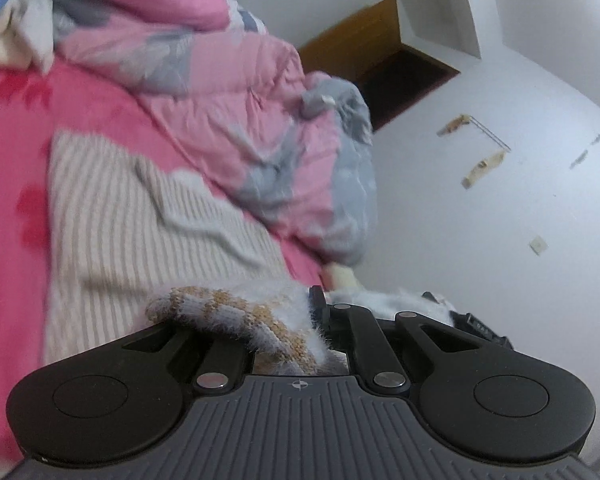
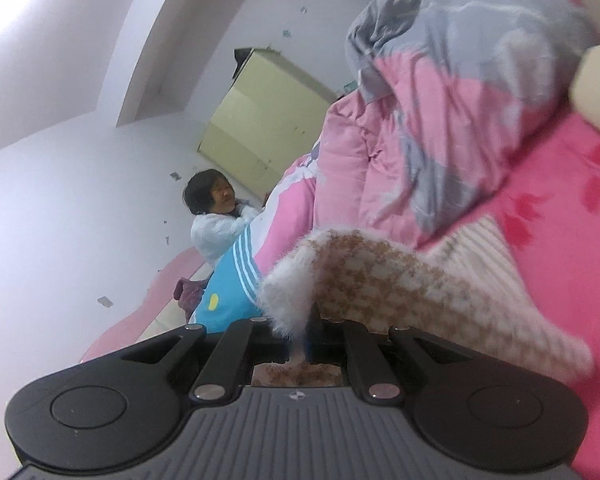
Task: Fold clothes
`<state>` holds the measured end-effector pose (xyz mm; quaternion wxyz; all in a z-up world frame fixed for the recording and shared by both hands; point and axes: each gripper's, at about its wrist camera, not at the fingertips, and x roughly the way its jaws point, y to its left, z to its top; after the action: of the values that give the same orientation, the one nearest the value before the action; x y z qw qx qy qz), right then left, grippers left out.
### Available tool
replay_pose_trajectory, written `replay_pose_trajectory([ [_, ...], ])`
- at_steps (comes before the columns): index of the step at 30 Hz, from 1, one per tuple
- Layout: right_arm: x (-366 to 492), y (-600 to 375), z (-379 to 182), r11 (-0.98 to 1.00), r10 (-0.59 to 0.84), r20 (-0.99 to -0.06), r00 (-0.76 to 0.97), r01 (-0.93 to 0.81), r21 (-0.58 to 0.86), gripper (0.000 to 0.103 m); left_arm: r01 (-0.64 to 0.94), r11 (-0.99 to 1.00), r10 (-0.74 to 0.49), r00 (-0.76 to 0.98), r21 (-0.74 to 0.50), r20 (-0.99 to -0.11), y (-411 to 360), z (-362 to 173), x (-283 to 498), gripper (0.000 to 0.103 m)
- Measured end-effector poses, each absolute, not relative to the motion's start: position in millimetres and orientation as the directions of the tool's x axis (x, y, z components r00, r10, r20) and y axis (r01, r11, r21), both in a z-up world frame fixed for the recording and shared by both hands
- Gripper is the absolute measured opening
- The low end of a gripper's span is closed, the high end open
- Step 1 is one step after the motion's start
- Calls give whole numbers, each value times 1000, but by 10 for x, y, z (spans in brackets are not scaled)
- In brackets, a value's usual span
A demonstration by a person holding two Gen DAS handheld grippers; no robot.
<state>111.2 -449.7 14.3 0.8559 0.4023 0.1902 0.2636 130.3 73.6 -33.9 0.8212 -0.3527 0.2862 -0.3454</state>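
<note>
A fuzzy white-and-tan checked garment (image 1: 228, 312) is draped over my left gripper (image 1: 318, 314), whose jaws are closed on its fabric. The same fuzzy garment (image 2: 380, 276) is pinched in my right gripper (image 2: 310, 322), also shut, and rises from it in a raised fold. Both views are tilted and blurred. Beneath the fuzzy piece lies a beige ribbed sweater (image 1: 140, 216), spread flat on the pink bed sheet (image 1: 12, 240); the right wrist view catches a corner of this sweater (image 2: 480, 248). The fingertips are mostly buried in the fluff.
A bunched pink-and-grey quilt (image 1: 260, 120) (image 2: 440, 100) lies behind the sweater. More clothes are heaped at the far end (image 1: 20, 20), with a blue striped garment (image 2: 228, 280). A person in white (image 2: 216, 232) sits beyond the bed near a yellow wardrobe (image 2: 260, 120).
</note>
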Motion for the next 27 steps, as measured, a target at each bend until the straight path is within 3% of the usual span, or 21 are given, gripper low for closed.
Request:
replay_pose_trajectory([
  [7,2674,-4362,-254,514,625,-187,758,-219,829,7,273,586,-700,645,-763,-307,734,-570,2475,7],
  [9,2991,-4378,-600,497,613,-248,750,-122,859,9,217,603,-679,644,-768,-351,734,-741,2822,7],
  [12,3408,-4431,-1179,447,600,-344,722,54,893,20,70,594,-667,600,-802,-441,763,-1115,3246,8],
  [13,3485,-4458,-1337,414,605,-349,715,92,906,19,12,559,-677,584,-829,-448,799,-1247,3328,8],
  [15,3470,-4535,-1525,316,631,-290,720,103,943,21,-30,474,-713,573,-880,-404,876,-1374,3378,9],
  [16,3432,-4574,-1541,275,640,-251,726,89,957,31,-38,433,-731,570,-900,-376,920,-1396,3368,11],
  [18,3333,-4680,-1541,206,639,-196,743,80,975,44,-64,321,-763,574,-945,-297,1026,-1450,3331,24],
  [19,3255,-4743,-1525,188,632,-184,753,81,979,46,-90,247,-771,585,-965,-252,1092,-1501,3310,28],
  [20,3148,-4812,-1498,187,622,-185,761,85,979,49,-113,175,-774,598,-978,-208,1157,-1549,3288,39],
  [22,2935,-4949,-1442,184,602,-187,776,94,978,68,-116,122,-739,652,-986,-168,1285,-1519,3199,50],
  [24,2721,-5087,-1386,181,581,-190,792,102,978,71,-102,110,-692,706,-989,-150,1415,-1438,3093,58],
  [27,2401,-5294,-1303,176,549,-193,813,114,978,72,-69,103,-667,735,-992,-120,1597,-1240,2898,59],
])
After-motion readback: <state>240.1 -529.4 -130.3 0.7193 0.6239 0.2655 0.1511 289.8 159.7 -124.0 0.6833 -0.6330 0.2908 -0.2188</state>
